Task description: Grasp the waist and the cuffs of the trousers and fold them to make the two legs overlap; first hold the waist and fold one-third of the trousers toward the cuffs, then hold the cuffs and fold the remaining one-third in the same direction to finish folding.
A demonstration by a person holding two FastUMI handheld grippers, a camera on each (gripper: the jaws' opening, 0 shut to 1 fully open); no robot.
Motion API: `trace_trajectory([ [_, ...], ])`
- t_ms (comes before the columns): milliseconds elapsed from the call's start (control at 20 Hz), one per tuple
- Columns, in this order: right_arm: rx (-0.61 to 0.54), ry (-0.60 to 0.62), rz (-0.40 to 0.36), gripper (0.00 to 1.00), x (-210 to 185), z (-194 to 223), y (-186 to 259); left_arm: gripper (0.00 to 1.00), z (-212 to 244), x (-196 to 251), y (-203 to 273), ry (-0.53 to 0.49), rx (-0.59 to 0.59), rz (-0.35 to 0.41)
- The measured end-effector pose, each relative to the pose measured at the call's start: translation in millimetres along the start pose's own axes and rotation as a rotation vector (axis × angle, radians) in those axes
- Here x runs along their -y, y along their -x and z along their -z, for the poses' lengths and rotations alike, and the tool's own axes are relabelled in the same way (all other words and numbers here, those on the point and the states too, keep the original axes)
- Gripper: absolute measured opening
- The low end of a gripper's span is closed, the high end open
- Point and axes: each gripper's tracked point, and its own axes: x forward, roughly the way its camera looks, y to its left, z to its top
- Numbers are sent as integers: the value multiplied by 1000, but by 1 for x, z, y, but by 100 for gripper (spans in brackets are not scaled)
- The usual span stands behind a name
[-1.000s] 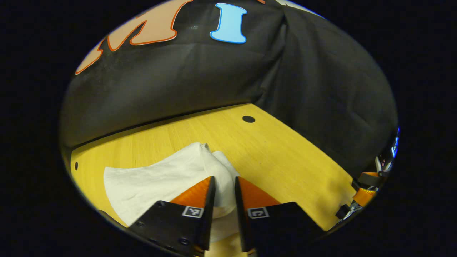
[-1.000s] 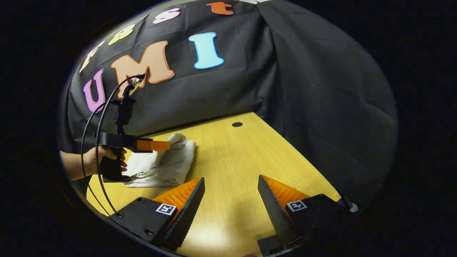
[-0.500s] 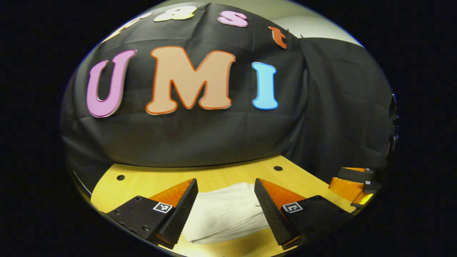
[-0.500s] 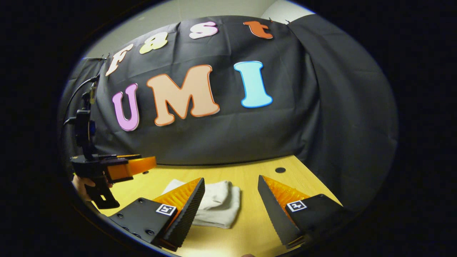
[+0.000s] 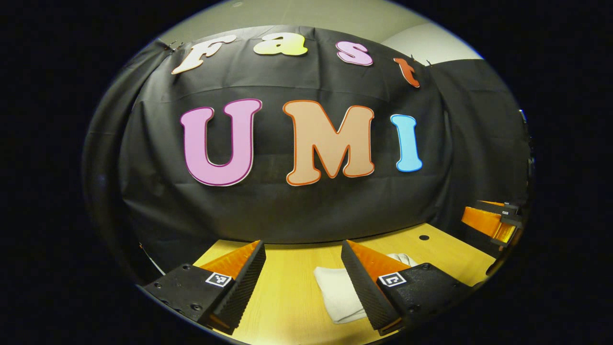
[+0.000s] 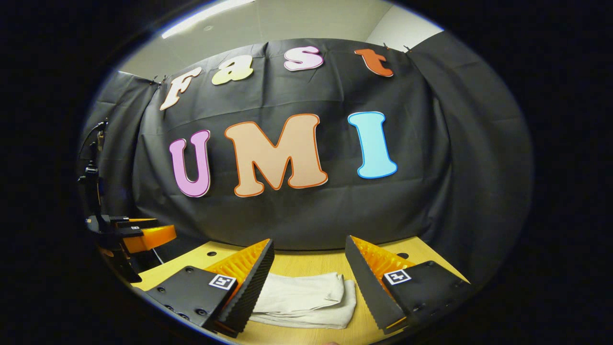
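Left gripper (image 5: 302,278): fingers spread, nothing held; a second ago they were pinched on the cloth, since let go and lifted back. Right gripper (image 6: 309,275): fingers spread wide, nothing held, likewise raised level. Trousers (image 6: 306,299): left as a compact folded bundle on the table (image 5: 282,306), just beyond both grippers, touched by neither. Folding is judged finished. Wall (image 6: 306,211): behind the table.
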Motion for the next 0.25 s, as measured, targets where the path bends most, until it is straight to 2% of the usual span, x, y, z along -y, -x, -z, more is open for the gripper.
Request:
trace_trajectory([
  [250,3,9,23,96,1,-2,9,95,-7,-8,7,7,36,4],
])
